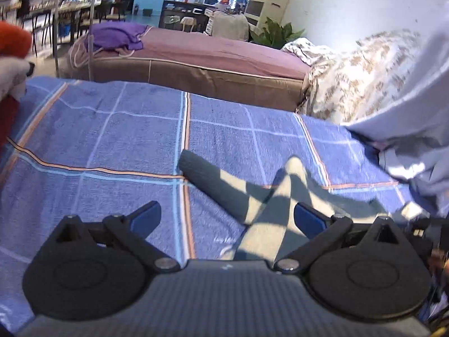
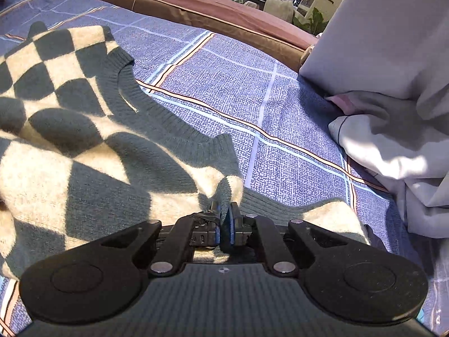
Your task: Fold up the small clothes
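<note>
A small knitted sweater (image 2: 70,129) in a dark-green and cream check lies on the blue plaid blanket (image 2: 252,112). Its ribbed collar faces right in the right wrist view. My right gripper (image 2: 226,219) is shut on a pinch of the sweater's shoulder edge, and the fabric bunches up between the blue pads. In the left wrist view one sleeve of the sweater (image 1: 224,188) stretches across the blanket (image 1: 112,140). My left gripper (image 1: 227,219) hovers over it, wide open, with nothing pressed between its blue pads.
A pile of pale grey and white clothes (image 2: 393,112) lies at the right on the blanket. Beyond the blanket stands a bed with a mauve cover (image 1: 210,53) and a patterned quilt (image 1: 350,84). A red and white soft thing (image 1: 11,64) sits at the left edge.
</note>
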The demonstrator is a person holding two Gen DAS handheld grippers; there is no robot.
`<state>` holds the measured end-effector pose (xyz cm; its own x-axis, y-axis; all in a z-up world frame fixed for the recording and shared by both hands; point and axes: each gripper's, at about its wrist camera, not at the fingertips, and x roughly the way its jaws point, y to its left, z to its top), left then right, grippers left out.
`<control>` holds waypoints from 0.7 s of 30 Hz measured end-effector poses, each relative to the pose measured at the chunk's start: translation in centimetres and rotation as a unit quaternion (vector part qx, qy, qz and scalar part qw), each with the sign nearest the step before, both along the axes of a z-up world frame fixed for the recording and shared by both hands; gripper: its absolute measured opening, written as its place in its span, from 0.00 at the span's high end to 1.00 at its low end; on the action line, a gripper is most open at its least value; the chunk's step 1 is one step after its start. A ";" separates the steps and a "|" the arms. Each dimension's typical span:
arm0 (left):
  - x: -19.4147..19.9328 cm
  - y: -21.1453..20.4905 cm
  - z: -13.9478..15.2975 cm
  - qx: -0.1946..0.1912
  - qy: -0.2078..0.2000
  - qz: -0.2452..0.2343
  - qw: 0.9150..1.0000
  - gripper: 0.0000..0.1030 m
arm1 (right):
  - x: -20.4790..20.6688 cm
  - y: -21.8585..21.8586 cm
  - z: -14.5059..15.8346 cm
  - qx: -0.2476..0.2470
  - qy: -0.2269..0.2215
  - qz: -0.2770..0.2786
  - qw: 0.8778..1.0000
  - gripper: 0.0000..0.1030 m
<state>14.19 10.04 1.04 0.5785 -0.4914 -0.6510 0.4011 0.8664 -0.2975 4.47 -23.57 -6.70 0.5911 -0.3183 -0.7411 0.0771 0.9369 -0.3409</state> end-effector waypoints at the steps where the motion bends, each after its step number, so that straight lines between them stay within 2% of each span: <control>1: 1.9 -0.5 -0.7 -0.020 0.017 0.012 1.000 0.01 | 0.0 -0.1 0.0 0.009 -0.004 -0.006 1.000 0.89; 3: 5.1 -2.1 -2.9 -0.045 0.071 0.028 0.996 0.05 | 0.0 -0.3 0.1 0.019 -0.009 -0.015 1.000 0.89; 5: 7.2 -4.1 -5.3 -0.058 0.119 0.018 0.991 0.12 | -0.1 -0.5 0.1 0.029 -0.013 -0.022 0.999 0.87; 7: 8.5 -6.4 -8.1 -0.037 0.157 0.017 0.987 0.18 | -0.2 -0.5 0.1 0.032 -0.015 -0.023 0.999 0.85; 9: 8.8 -8.2 -10.5 -0.025 0.179 0.014 0.983 0.31 | -0.2 -0.5 -0.1 0.033 -0.017 -0.023 0.999 0.84; 10: 8.8 -8.8 -11.0 -0.024 0.172 0.021 0.985 0.53 | -0.2 -0.5 -0.1 0.034 -0.018 -0.024 0.999 0.84; 11: 8.7 -9.4 -11.3 -0.021 0.161 0.022 0.986 0.90 | -0.3 -0.5 -0.2 0.036 -0.020 -0.026 0.999 0.84; 13: 9.2 -10.1 -11.4 -0.022 0.163 0.009 0.986 0.91 | -0.2 -0.5 -0.3 0.038 -0.021 -0.026 0.999 0.83; 16: 9.8 -8.8 -9.7 -0.039 0.144 0.024 0.988 0.91 | -0.1 -0.4 -0.3 0.036 -0.020 -0.024 0.999 0.83; 17: 10.0 -7.8 -8.7 -0.042 0.125 0.041 0.990 0.92 | -0.1 -0.4 -0.3 0.034 -0.019 -0.022 0.999 0.83; 19: 10.6 -5.4 -5.7 -0.020 0.058 0.092 0.994 0.92 | -0.1 -0.4 -0.3 0.033 -0.018 -0.019 0.999 0.83; 21: 11.7 -2.1 -2.6 0.010 -0.014 0.153 0.988 0.92 | -0.1 -0.4 -0.2 0.036 -0.017 -0.021 0.999 0.83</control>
<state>25.90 7.91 -1.54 0.7160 -0.2775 -0.6406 0.1264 0.9539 -0.2721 4.42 -23.97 -6.91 0.6041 -0.2900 -0.7422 0.1266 0.9545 -0.2699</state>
